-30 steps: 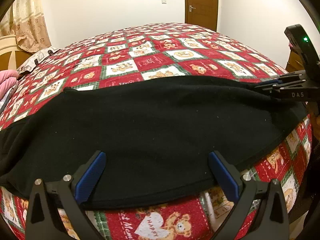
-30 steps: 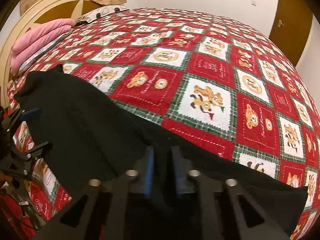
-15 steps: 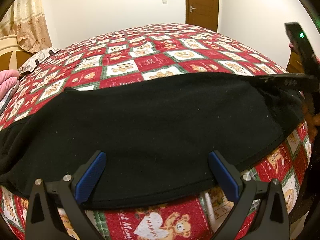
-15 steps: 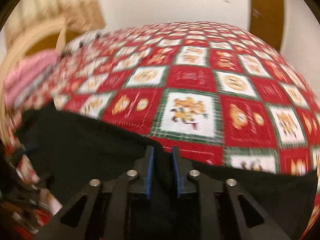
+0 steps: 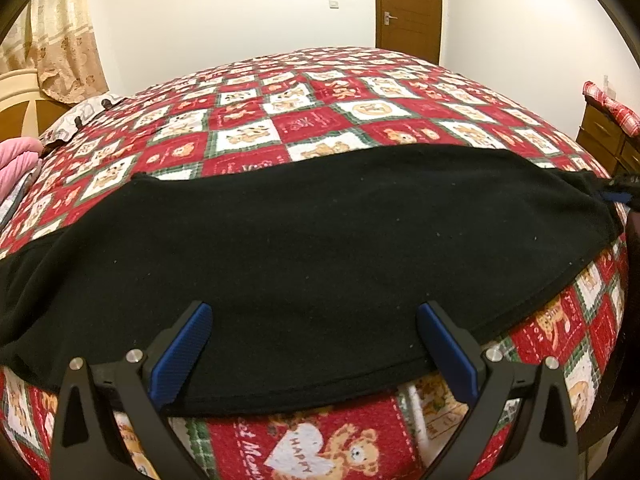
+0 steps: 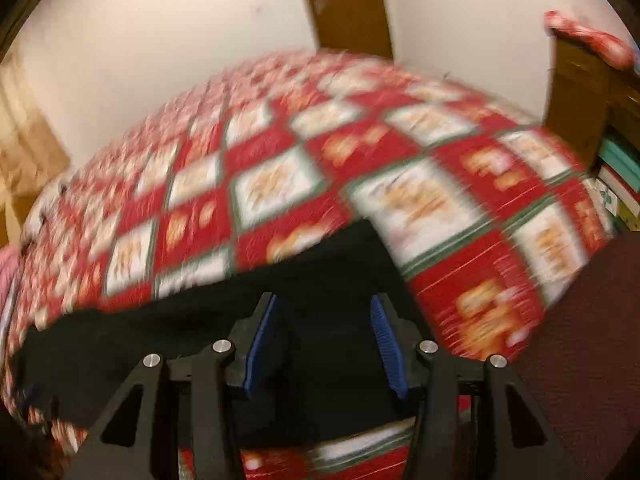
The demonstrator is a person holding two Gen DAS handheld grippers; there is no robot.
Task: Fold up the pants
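Observation:
The black pants [image 5: 320,248] lie spread across the near side of a bed with a red, white and green teddy-bear quilt [image 5: 304,120]. My left gripper [image 5: 316,328] is open wide, its blue-padded fingers over the near hem of the pants, empty. In the blurred right wrist view the pants [image 6: 200,320] also show, and my right gripper [image 6: 324,320] is open above their right end. A blue tip of the right gripper shows at the far right edge of the left wrist view [image 5: 616,196].
A brown door [image 5: 408,8] stands in the far wall. A wooden dresser [image 5: 604,140] stands right of the bed. Pink bedding [image 5: 16,160] and a cream headboard lie at the left. Dark carpet [image 6: 580,340] lies right of the bed.
My right gripper was shut on the pants' edge and has opened, letting it go, and is swinging fast to the right. The left gripper has not moved.

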